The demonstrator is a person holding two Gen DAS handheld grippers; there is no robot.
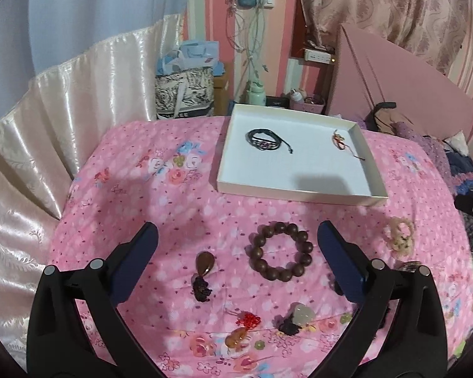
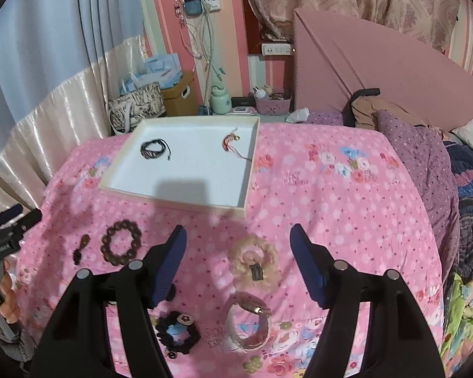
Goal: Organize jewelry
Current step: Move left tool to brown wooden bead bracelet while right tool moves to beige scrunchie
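On the pink floral bedspread (image 1: 179, 208) a shallow white tray (image 1: 367, 154) is set, and two pieces are seen inside it: a black cord bracelet (image 1: 265, 138) toward its far left and a small red charm (image 1: 339, 140) by its far right wall, well apart from each other. Most of the tray's floor is left bare. Outside the tray, nearer the cameras, the other jewelry is spread on the bedspread: a brown wooden bead bracelet (image 1: 280, 250), a brown teardrop pendant (image 1: 205, 261) just beside it, a pale stone pendant (image 1: 302, 313), an amber charm on red knotting (image 1: 241, 330), a fluffy beige hair tie (image 2: 254, 260), a pink bangle (image 2: 247, 326) and a black bead bracelet (image 2: 178, 330). The left hand-held gripper (image 1: 236, 236) is held wide above the wooden beads, nothing being gripped. The right hand-held gripper (image 2: 238, 239) is likewise spread wide over the hair tie, and nothing is clasped
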